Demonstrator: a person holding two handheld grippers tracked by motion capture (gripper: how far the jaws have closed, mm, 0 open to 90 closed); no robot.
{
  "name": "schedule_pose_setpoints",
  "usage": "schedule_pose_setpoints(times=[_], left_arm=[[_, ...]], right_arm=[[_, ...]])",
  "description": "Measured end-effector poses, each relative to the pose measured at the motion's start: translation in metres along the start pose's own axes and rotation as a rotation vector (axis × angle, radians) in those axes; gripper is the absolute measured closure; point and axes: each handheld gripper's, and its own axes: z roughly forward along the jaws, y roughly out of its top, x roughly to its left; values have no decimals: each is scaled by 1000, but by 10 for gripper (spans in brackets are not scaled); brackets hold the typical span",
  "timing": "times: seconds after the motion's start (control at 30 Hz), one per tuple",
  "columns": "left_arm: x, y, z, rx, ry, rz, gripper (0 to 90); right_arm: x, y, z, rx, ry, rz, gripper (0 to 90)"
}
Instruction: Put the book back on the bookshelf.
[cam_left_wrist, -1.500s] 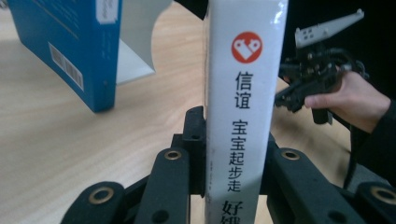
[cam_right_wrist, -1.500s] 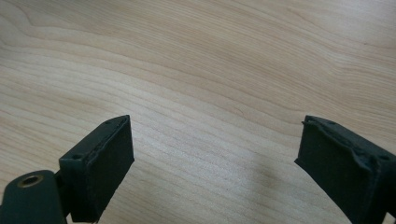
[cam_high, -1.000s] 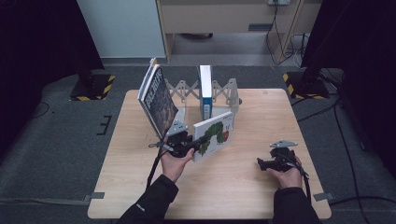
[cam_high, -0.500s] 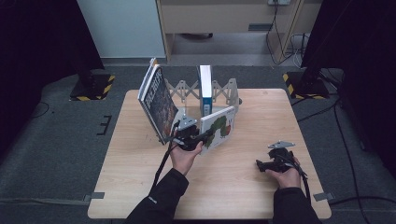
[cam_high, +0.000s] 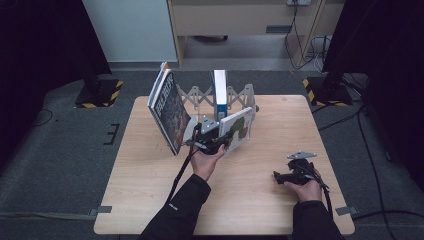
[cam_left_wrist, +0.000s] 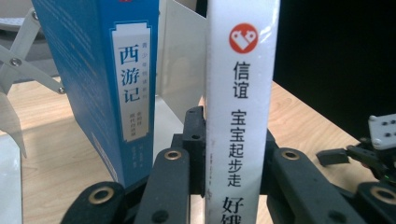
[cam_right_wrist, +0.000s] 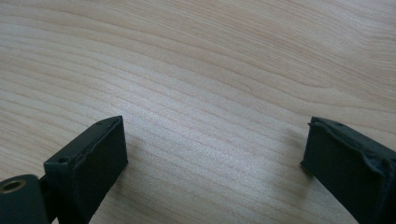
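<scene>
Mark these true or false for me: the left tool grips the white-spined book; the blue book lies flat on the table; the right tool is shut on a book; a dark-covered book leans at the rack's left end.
1. The left tool grips the white-spined book. True.
2. The blue book lies flat on the table. False: it stands upright in the folding rack.
3. The right tool is shut on a book. False: its jaws stand open over bare wood, nothing between them.
4. A dark-covered book leans at the rack's left end. True.
</scene>
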Motion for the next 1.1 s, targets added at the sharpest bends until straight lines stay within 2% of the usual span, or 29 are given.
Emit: schedule_pose_setpoints(times=[0.1,0.27,0.4,0.5,0.67,0.77,0.83,0.93,1.1], left_arm=[[-3,-1,7,-3,34,8,743],[-4,-2,18,-5,53,0,742],[-7,-3,26,-1,90,30,742],[-6,-5,32,-1,81,11,742],[-5,-7,41,8,100,7,742],[-6,-9,46,8,119,24,742],[-6,-10,50,14,117,9,741],[-5,-13,54,19,131,11,741],[-3,-18,56,-3,139,4,739]], right_arm=[[0,0,0,1,2,3,61],[0,0,0,0,4,0,58],[0,0,0,0,5,0,58],[0,0,0,0,4,-1,58],[0,0,0,-1,4,0,58],[0,0,0,-1,5,0,57],[0,0,0,-2,5,0,57],[0,-1,0,-5,1,3,57],[0,-2,0,-14,4,0,54]])
